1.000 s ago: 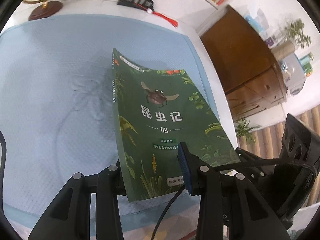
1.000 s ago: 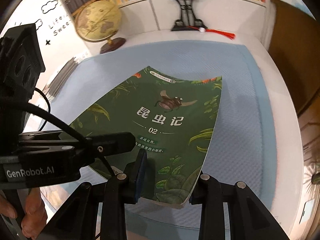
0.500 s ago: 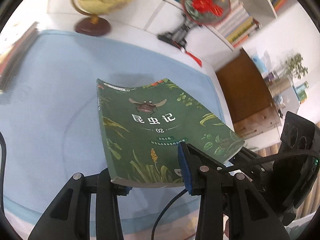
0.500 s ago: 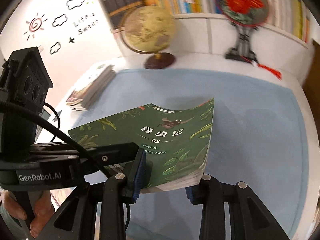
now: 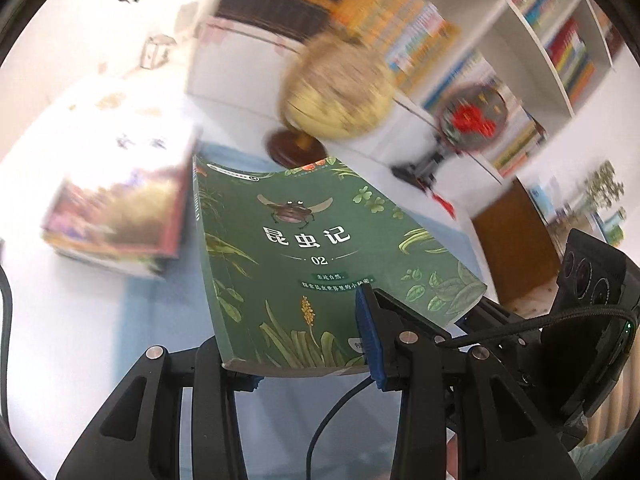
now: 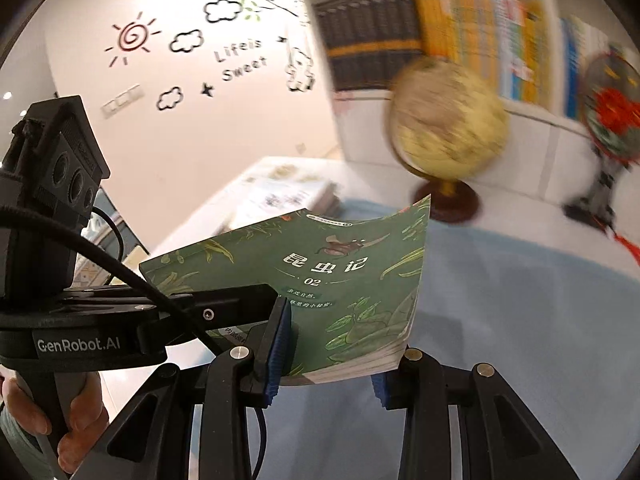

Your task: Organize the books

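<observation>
The green book (image 5: pixel 316 264) had been carried, clear of the blue mat (image 5: pixel 168 312), from the open middle of the table toward the corner where a stack of books (image 5: pixel 116 216) lay, and the globe (image 5: pixel 340 92) and bookshelves (image 5: pixel 532 52) had swung into sight behind it.

Seen from the left wrist, the left gripper (image 5: pixel 308 364) was clamped on the book's near edge, one blue pad pressed on the cover and the other finger under it by the spine. The book was tilted, its spine to the left, just beside the blurred stack. The right gripper (image 5: pixel 472 324) gripped the near right corner. A red fan on a stand (image 5: pixel 468 120) stood right of the globe.

Seen from the right wrist, the right gripper (image 6: pixel 328 364) pinched the same book by its near edge, a blue pad on the cover, the other finger below the page edges. The left gripper (image 6: pixel 256 300) reached in from the left onto the cover, a hand (image 6: pixel 76 412) around its handle. The book hung above the blue mat (image 6: pixel 500 320), the globe (image 6: pixel 448 120) beyond it, the stack of books (image 6: pixel 288 196) at the far left by a wall with sun and cloud stickers (image 6: pixel 188 48).
</observation>
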`<state>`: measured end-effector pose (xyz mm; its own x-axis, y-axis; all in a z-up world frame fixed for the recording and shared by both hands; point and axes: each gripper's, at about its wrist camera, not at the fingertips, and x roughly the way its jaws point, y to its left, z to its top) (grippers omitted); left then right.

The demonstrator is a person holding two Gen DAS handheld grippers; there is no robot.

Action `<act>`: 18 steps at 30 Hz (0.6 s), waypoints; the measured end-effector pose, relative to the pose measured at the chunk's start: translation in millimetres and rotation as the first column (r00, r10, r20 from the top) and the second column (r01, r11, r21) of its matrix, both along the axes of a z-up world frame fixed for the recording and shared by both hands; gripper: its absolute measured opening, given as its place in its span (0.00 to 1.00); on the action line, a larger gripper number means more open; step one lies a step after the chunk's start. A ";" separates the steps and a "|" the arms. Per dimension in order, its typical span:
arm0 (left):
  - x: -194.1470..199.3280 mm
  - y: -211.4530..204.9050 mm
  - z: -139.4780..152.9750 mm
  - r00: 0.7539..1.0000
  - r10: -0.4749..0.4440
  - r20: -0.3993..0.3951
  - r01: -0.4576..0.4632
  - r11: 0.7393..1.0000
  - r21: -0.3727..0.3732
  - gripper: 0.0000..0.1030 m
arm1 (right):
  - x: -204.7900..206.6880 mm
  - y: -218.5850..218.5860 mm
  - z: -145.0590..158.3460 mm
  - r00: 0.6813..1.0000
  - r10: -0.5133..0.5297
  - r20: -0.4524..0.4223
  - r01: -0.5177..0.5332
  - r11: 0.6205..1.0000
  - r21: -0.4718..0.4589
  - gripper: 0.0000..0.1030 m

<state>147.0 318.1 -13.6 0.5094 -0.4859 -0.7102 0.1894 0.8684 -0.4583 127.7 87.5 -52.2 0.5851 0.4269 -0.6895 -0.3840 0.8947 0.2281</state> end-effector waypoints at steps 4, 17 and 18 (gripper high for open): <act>31.1 57.6 -5.1 0.999 0.054 0.001 -0.054 0.999 0.005 0.34 | 36.5 52.7 -6.2 0.999 0.039 0.017 -0.039 0.999 0.007 0.33; 111.1 136.4 -59.4 0.990 0.070 -0.121 -0.077 0.996 -0.054 0.34 | 119.9 128.6 -53.3 0.994 -0.027 -0.105 0.028 1.000 0.010 0.33; 113.9 140.4 -61.3 0.989 0.072 -0.129 -0.079 0.995 -0.055 0.34 | 122.5 133.0 -54.3 0.993 -0.032 -0.113 0.033 0.999 0.012 0.33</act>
